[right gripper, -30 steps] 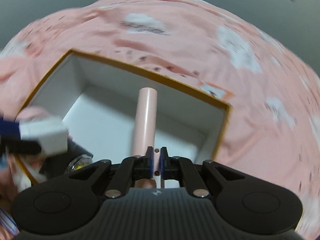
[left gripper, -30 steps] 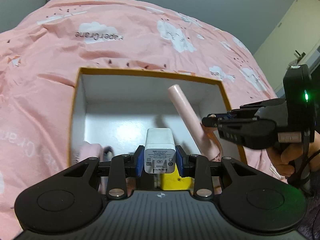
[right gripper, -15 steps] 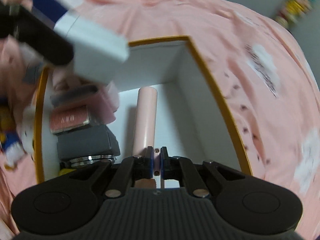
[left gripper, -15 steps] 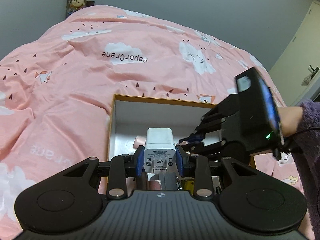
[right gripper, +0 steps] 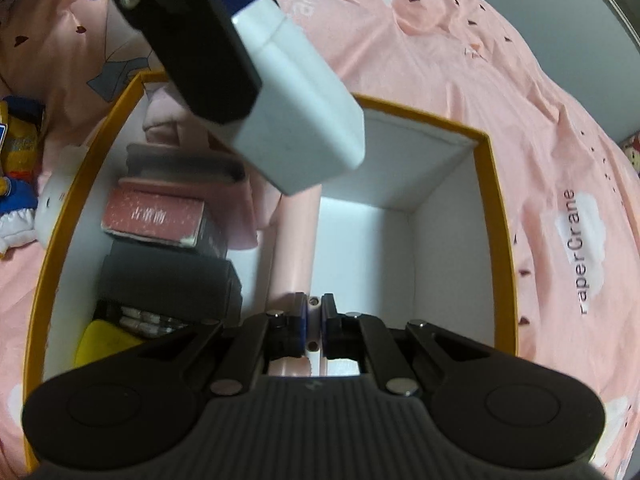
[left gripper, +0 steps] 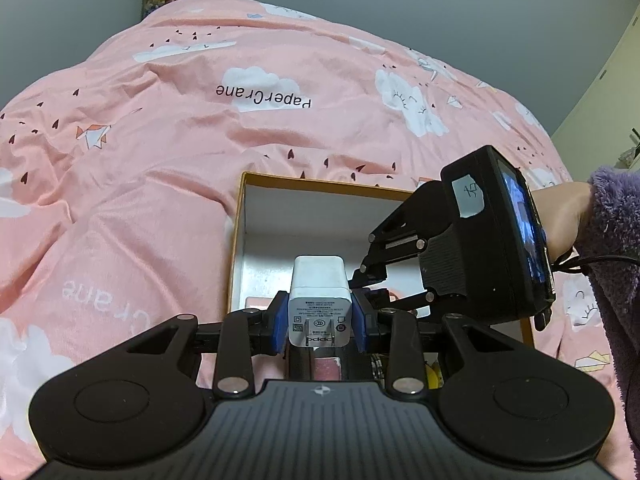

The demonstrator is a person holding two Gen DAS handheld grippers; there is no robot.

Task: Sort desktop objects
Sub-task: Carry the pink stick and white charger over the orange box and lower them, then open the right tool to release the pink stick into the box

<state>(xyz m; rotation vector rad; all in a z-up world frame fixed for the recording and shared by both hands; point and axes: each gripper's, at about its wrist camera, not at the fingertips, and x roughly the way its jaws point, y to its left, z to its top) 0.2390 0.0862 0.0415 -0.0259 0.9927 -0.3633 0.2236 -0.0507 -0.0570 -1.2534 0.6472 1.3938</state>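
An open white box with an orange rim lies on the pink bedspread. My left gripper is shut on a white charger plug and holds it above the box; the plug also shows in the right wrist view. My right gripper is shut on a pink tube that points down into the box, its far end hidden behind the plug. The right gripper's body sits over the box's right half in the left wrist view.
Along the box's left side lie a pink-red carton, a dark grey box, a yellow item and pink cloth. A white plush and a blue-yellow packet lie outside on the bedspread.
My left gripper has drawn back and up, so the box looks smaller. My right gripper has swung round over the box and lowered the pink tube into it.
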